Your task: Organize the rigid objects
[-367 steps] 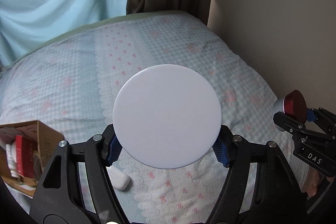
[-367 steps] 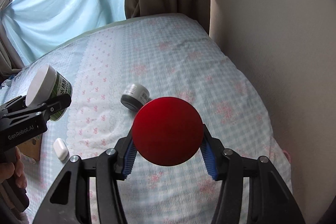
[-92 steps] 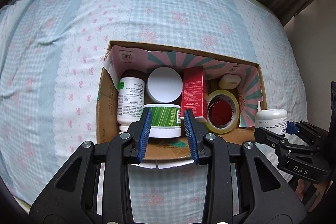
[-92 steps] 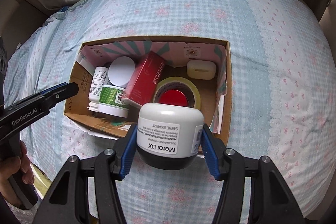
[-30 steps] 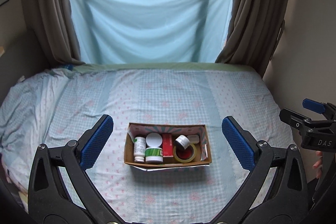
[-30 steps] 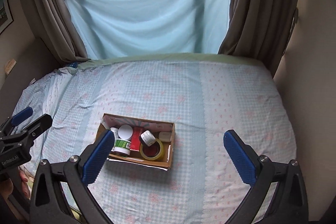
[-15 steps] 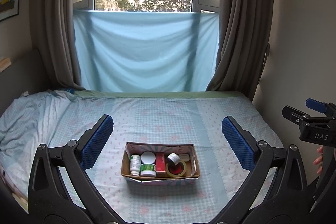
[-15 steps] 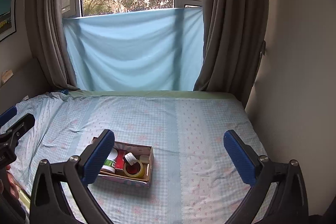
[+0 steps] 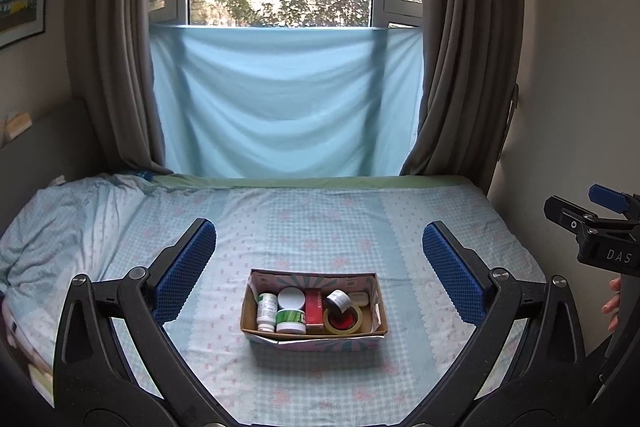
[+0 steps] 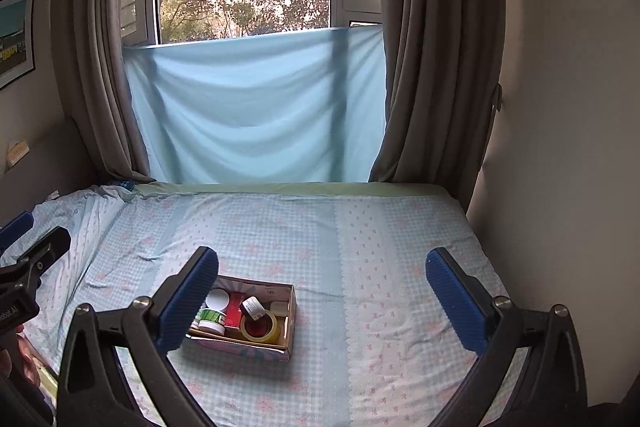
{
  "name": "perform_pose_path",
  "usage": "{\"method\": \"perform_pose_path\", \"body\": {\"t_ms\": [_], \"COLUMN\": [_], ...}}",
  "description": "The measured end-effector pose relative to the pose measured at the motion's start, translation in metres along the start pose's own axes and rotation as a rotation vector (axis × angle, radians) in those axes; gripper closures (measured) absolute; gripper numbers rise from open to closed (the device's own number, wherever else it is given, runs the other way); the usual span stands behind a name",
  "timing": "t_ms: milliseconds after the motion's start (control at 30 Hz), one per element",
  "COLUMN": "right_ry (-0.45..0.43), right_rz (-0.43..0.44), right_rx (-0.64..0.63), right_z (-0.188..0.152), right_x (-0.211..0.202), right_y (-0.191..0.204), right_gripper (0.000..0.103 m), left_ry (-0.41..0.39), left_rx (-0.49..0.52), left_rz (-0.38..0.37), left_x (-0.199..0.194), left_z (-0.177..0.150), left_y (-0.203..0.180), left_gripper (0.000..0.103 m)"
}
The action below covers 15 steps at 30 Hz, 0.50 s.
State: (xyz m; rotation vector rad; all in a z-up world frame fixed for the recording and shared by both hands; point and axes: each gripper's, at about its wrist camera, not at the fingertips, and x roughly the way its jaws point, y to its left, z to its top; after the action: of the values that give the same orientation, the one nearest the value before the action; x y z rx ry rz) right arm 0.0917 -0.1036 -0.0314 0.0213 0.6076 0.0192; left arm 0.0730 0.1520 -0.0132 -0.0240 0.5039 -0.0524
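Observation:
A cardboard box (image 9: 314, 338) sits on the bed, well ahead of both grippers. It holds a white bottle (image 9: 267, 311), a green-labelled jar (image 9: 291, 321), a white lid (image 9: 291, 298), a red carton (image 9: 314, 308), a tape roll (image 9: 342, 321) and a small jar (image 9: 338, 299). The box also shows in the right wrist view (image 10: 245, 343). My left gripper (image 9: 318, 267) is wide open and empty. My right gripper (image 10: 322, 293) is wide open and empty, and also shows at the right edge of the left wrist view (image 9: 592, 223).
The bed (image 9: 320, 223) has a light blue checked sheet. A blue cloth (image 9: 286, 99) hangs under the window between brown curtains (image 9: 460, 47). A wall (image 10: 568, 147) runs along the bed's right side. The left gripper shows in the right wrist view (image 10: 28, 247).
Both grippers have pulled back and tilted up, so the box looks a little smaller and more of the window shows. Both stay wide open and empty.

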Motion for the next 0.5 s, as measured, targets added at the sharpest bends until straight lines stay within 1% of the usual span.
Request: {"method": "perform_pose_path", "body": {"t_ms": [267,500], "right_ry": [-0.003,0.002], "right_rz": [0.005,0.004], "right_rx": [-0.006,0.005], "right_z": [0.0001,0.0011], "right_x": [-0.0069,-0.0081], "right_y": [0.0019,-0.0005], "right_gripper": [0.000,0.000], "left_ry": [0.008,0.000], "left_rx": [-0.004,0.013], "left_rz": [0.005,0.009], "left_x": [-0.0031,-0.0068], "left_z": [-0.0031,-0.0032], "left_y": [0.0004,-0.0028], "left_gripper": [0.000,0.000]}}
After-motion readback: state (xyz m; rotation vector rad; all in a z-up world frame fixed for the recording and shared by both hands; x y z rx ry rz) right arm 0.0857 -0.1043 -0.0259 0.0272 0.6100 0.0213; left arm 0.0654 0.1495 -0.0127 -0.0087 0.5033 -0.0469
